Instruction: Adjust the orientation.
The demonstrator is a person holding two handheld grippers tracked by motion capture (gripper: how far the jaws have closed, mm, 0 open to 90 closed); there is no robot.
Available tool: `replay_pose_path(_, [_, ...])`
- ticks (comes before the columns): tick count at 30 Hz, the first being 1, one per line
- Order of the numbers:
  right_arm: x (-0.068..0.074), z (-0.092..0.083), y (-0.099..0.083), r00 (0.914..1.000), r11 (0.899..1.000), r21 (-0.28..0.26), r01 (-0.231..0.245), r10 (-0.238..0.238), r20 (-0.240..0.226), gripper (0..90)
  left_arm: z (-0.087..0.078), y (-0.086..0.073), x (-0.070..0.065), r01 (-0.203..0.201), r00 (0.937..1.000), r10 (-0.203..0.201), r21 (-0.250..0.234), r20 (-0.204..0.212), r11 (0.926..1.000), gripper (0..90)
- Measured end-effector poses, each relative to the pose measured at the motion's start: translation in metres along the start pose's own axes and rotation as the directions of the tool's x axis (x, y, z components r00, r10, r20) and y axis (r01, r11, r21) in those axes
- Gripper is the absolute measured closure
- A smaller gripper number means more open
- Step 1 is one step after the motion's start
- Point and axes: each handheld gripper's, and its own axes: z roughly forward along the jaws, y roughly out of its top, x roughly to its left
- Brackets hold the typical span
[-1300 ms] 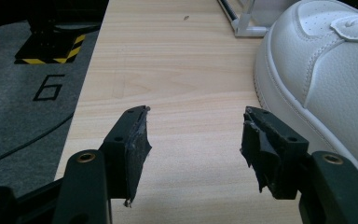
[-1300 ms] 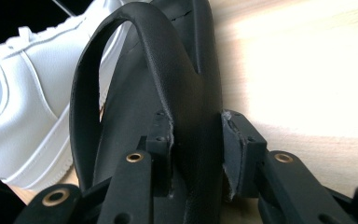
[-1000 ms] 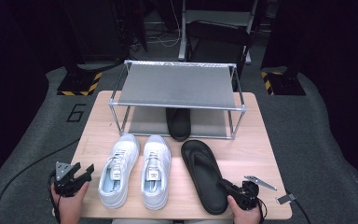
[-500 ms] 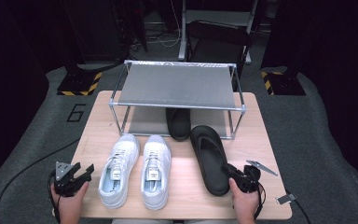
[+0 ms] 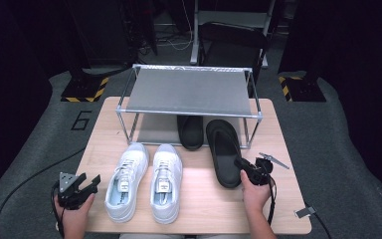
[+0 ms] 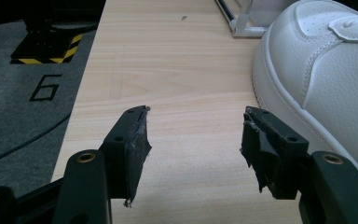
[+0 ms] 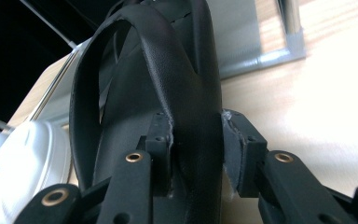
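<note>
The left hand-held gripper (image 5: pixel 93 181) rests at the left edge of the pale wood-grain surface (image 5: pixel 204 209), its padded black jaws standing wide with nothing between them. Just beside it lie two white leather sneakers (image 5: pixel 144 181) with perforated toes. Behind them stands a metal-framed rack (image 5: pixel 189 92) with a flat grey shelf. The right hand-held gripper (image 5: pixel 242 166) clamps the heel rim of a smooth black sandal (image 5: pixel 222 149), whose toe reaches under the rack beside its twin (image 5: pixel 190 132).

- The high view is soft and grainy; light falls from above on the bench (image 5: pixel 199 199), and the room around it is near black.
- Left gripper view is sharp and evenly bright.
- Right gripper view: pale glare on the wood at right, the near black sandal (image 7: pixel 168 84) slightly blurred.
</note>
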Motion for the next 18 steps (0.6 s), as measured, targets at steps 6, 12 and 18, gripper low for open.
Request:
replay_pose_path(6, [0.005, 0.018, 0.009, 0.9998, 1.000, -0.018, -0.016, 0.016, 0.012, 65.5, 0.000, 0.000, 0.000, -0.002, 1.0000, 0.002, 0.003, 0.002, 1.0000, 40.4])
replay_pose_path(12, [0.005, 0.031, 0.018, 0.9994, 1.000, -0.031, -0.007, 0.008, 0.034, 65.5, 0.000, 0.000, 0.000, -0.003, 1.0000, 0.003, 0.004, 0.004, 1.0000, 40.4])
replay_pose_path(18, [0.006, 0.040, 0.026, 0.9989, 1.000, -0.029, 0.000, 0.001, 0.047, 65.5, 0.000, 0.000, 0.002, 0.000, 1.0000, 0.000, 0.002, 0.001, 1.0000, 40.4])
